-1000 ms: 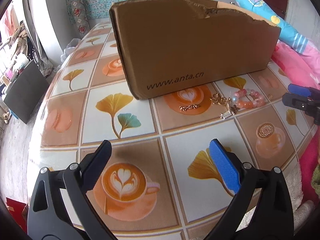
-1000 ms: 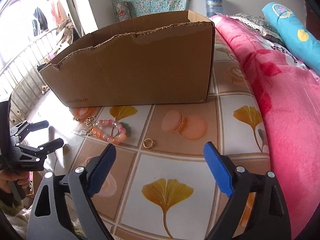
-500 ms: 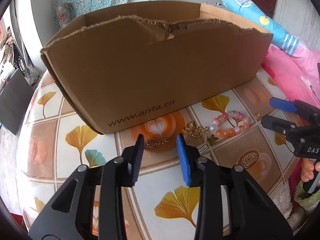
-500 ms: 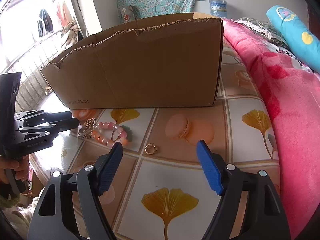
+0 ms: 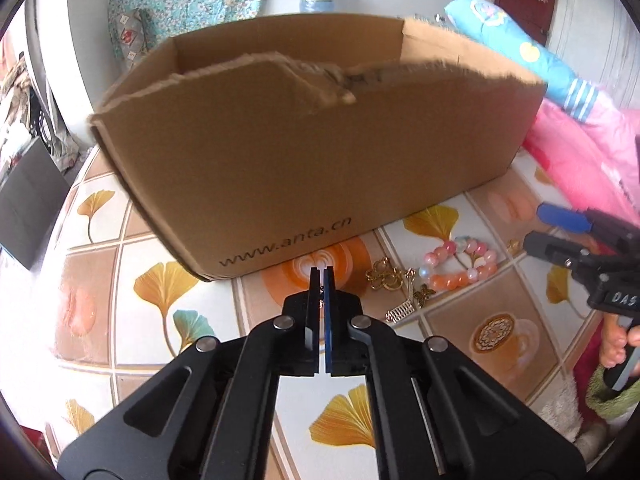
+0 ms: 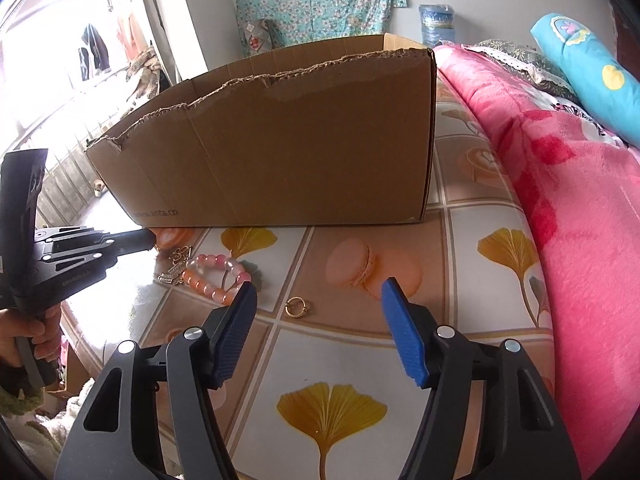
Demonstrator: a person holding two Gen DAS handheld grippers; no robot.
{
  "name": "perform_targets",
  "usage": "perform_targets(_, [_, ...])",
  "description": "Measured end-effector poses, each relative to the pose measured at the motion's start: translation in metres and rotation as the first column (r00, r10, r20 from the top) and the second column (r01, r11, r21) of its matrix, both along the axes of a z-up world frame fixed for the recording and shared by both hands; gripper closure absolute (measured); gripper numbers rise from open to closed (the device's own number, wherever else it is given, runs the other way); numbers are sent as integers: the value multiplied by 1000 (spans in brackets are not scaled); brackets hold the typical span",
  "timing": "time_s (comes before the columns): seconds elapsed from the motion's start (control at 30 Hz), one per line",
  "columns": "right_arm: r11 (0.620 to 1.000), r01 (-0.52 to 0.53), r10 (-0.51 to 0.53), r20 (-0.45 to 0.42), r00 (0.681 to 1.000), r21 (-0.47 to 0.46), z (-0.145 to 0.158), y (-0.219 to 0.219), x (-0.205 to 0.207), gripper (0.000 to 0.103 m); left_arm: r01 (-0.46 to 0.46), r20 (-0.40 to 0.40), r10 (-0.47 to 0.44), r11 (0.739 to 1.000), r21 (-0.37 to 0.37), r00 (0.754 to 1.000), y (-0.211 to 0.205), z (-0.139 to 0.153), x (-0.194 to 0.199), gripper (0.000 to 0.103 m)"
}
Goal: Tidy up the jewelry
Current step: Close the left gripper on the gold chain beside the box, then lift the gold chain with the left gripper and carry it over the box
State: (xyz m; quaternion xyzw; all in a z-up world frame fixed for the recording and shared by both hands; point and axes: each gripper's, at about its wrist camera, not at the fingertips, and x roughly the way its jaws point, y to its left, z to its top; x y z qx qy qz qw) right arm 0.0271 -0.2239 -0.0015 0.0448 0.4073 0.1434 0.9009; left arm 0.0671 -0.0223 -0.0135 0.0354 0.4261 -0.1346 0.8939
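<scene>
A thin gold chain [image 5: 320, 301] is pinched between the flat pads of the left gripper [image 5: 322, 276], whose jaws are drawn together on it, just in front of the cardboard box [image 5: 312, 168]; only a glint of it shows between the pads. To the right of that gripper lie a tangle of gold charms [image 5: 394, 285] and a round bracelet of glossy pink and orange beads [image 5: 460, 266], touching each other on the smooth tablecloth [image 5: 168, 292] printed with ginkgo leaves and coffee cups. The right gripper [image 6: 316, 294] hangs with its ribbed blue jaws part open, having just been narrowing, nothing between them; a small gold ring [image 6: 296, 306] lies just ahead of the gap, alone, with bare cloth around it. Only the right wrist view shows this ring plainly. The box's near wall is torn and ragged along the top, its inside hidden from both views. A plush pink blanket [image 6: 560, 184] crowds the table's right edge, beyond the right gripper.
</scene>
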Motion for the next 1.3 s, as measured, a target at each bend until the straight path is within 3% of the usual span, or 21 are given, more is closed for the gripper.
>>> perform_targets(0.2, [1000, -30, 30, 9, 1000, 7, 5, 3, -3, 52, -29, 49, 32, 998, -58, 998, 20, 21, -11, 102])
perform_targets(0.57, [992, -93, 91, -19, 996, -81, -4, 22, 2, 77, -1, 49, 4, 998, -62, 999, 13, 23, -7, 102])
perform_targets(0.9, [984, -121, 117, -36, 992, -131, -6, 28, 3, 80, 4, 39, -1, 998, -70, 999, 16, 17, -6, 102])
perform_targets(0.93, [984, -122, 118, -37, 992, -131, -6, 29, 3, 85, 3, 38, 0, 998, -70, 999, 16, 17, -6, 102])
perform_targets(0.97, [984, -124, 120, -40, 992, -128, -6, 29, 3, 91, 1, 37, 2, 997, -71, 999, 16, 17, -6, 102])
perform_targets(1.3, [993, -93, 89, -53, 995, -76, -4, 21, 4, 93, -6, 56, 11, 996, -87, 998, 20, 21, -13, 102])
